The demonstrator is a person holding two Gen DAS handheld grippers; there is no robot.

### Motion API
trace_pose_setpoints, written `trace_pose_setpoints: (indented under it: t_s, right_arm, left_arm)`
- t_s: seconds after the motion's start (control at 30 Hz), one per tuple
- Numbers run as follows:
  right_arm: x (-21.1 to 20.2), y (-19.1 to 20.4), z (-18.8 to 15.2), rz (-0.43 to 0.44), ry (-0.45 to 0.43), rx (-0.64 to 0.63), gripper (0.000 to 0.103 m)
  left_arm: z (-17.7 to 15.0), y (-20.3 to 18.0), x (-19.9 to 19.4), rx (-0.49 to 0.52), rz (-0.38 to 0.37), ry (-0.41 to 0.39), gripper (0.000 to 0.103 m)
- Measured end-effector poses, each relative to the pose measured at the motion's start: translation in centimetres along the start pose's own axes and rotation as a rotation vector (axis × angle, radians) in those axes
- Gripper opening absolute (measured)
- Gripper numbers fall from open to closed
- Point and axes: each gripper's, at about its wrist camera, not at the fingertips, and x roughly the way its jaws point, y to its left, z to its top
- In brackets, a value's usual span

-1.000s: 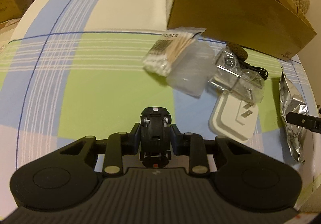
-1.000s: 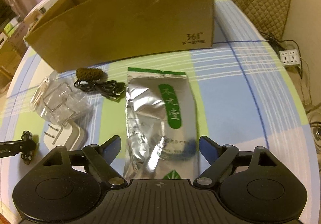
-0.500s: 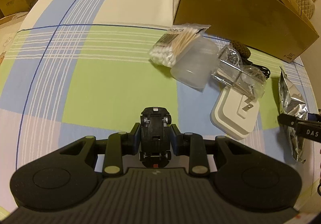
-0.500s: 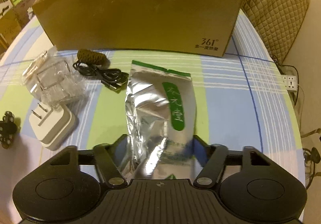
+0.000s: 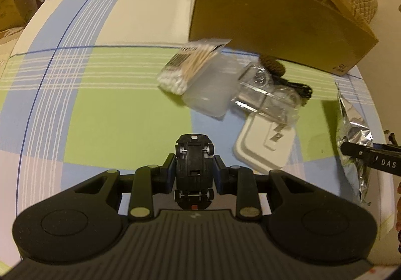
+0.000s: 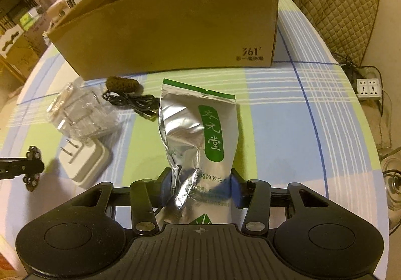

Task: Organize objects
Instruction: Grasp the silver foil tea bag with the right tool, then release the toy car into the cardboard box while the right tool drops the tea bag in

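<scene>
The right gripper (image 6: 200,188) has just closed its fingers on the near end of the foil pouch (image 6: 198,134), which lies on the bench before the box (image 6: 175,29), likely ready to lift; the left gripper (image 5: 194,171) clamps a toy car (image 5: 194,167).

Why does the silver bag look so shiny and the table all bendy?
Right wrist view: the crinkled silver bag bounces the warm room light as glare. Both views: the fisheye lens curves the tablecloth stripes. Left wrist view: the cotton swabs look slightly blurred.
</scene>
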Motion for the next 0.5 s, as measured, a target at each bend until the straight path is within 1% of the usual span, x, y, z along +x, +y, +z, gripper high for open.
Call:
trace_pose_setpoints:
  t_s: [0.27, 0.5]
  right_arm:
    - [-1.7, 1.0, 1.1, 0.053, -0.040, -0.022, 0.044]
    - [-2.5, 1.3, 2.4, 0.082, -0.073, -0.037, 0.044]
  left_arm:
    - [1.2, -1.9, -1.6, 0.034, -0.036, -0.036, 0.025]
    - [2.2, -3.5, -2.5, 0.059, -0.059, -0.063, 0.025]
